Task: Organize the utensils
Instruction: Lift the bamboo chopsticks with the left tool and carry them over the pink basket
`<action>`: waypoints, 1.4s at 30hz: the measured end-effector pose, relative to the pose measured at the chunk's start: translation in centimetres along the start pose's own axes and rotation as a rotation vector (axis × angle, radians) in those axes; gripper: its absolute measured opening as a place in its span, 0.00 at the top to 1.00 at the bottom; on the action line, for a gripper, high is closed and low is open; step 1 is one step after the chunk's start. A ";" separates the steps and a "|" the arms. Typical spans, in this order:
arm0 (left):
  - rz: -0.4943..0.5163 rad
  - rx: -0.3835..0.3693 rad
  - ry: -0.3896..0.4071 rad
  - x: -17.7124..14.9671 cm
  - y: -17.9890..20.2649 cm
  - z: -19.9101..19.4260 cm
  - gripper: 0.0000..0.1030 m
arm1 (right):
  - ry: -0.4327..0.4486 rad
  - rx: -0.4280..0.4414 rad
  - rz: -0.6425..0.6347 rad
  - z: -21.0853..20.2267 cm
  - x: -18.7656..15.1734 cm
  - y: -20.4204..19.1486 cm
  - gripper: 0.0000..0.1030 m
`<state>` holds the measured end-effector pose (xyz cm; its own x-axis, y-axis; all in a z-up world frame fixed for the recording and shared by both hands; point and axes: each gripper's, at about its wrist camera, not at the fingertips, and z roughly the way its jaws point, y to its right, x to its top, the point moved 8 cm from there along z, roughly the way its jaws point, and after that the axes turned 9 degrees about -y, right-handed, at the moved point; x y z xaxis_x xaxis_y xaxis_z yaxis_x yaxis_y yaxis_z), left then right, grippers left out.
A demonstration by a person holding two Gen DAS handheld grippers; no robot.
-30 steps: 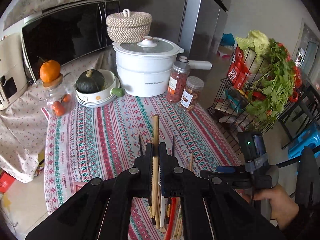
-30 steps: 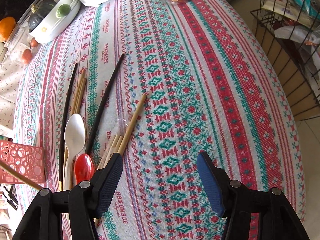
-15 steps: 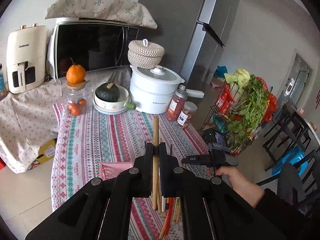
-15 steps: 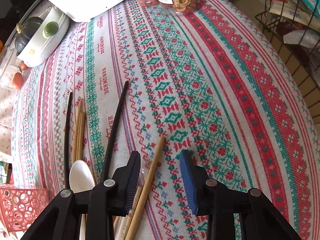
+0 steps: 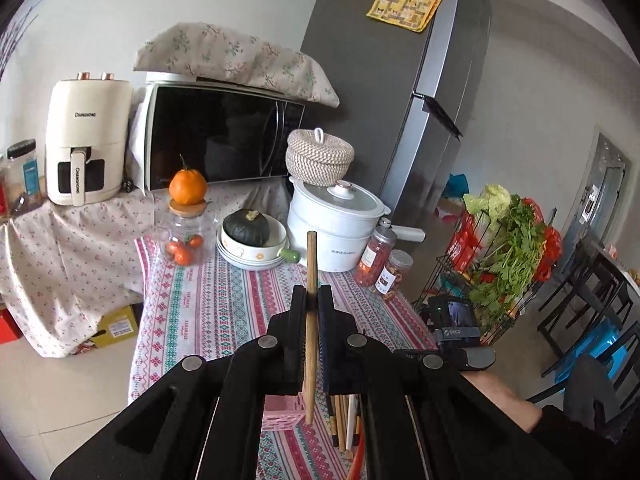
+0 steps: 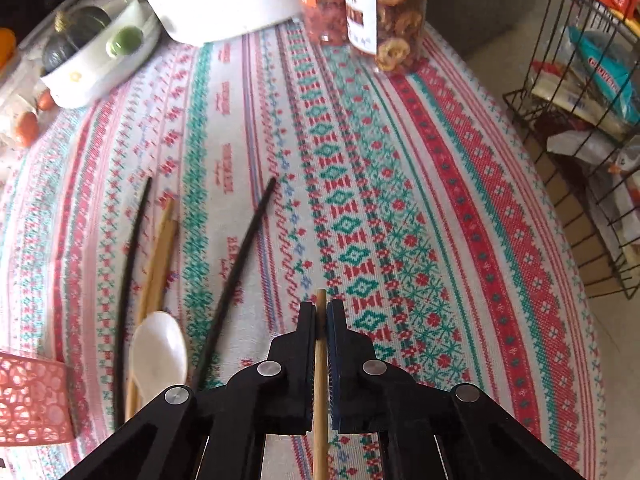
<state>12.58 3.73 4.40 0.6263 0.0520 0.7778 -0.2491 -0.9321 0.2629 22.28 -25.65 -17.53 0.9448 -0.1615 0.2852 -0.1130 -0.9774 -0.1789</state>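
My left gripper (image 5: pixel 312 294) is shut on a wooden chopstick (image 5: pixel 310 264), held upright high above the table, its lower end over the pink perforated basket (image 5: pixel 280 412). My right gripper (image 6: pixel 320 307) is shut on another wooden chopstick (image 6: pixel 320 392) low over the patterned tablecloth. On the cloth to its left lie two black chopsticks (image 6: pixel 236 276), a pair of wooden chopsticks (image 6: pixel 160 256) and a white spoon (image 6: pixel 158 356). The basket's corner (image 6: pixel 32 404) shows at the far left of the right wrist view.
A white pot (image 5: pixel 334 226), two jars (image 5: pixel 384 260), a bowl with a squash (image 5: pixel 252 236) and a glass jar with an orange on it (image 5: pixel 186 224) stand at the table's far end. A wire rack of vegetables (image 5: pixel 504 256) stands to the right.
My right gripper has moved forward and closed on the wooden chopstick that lay on the cloth. My left gripper has risen and tilted up with its chopstick.
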 end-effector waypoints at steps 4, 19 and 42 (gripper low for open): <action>-0.016 0.041 0.067 1.0 -1.0 -0.8 0.95 | 0.122 0.089 -0.014 -5.5 0.0 -1.3 0.97; 0.027 0.139 0.194 3.2 -2.4 0.2 0.95 | 0.506 0.232 -0.158 -18.8 -1.1 -8.0 0.97; -0.081 0.096 -0.138 0.1 -7.1 10.9 0.95 | 0.498 0.434 -0.349 -23.7 -0.1 -20.5 0.97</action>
<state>22.50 6.47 -3.61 0.7387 0.0843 0.6687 -0.1266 -0.9571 0.2605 17.16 -8.86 8.43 0.6410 0.0046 0.7675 0.3967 -0.8581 -0.3261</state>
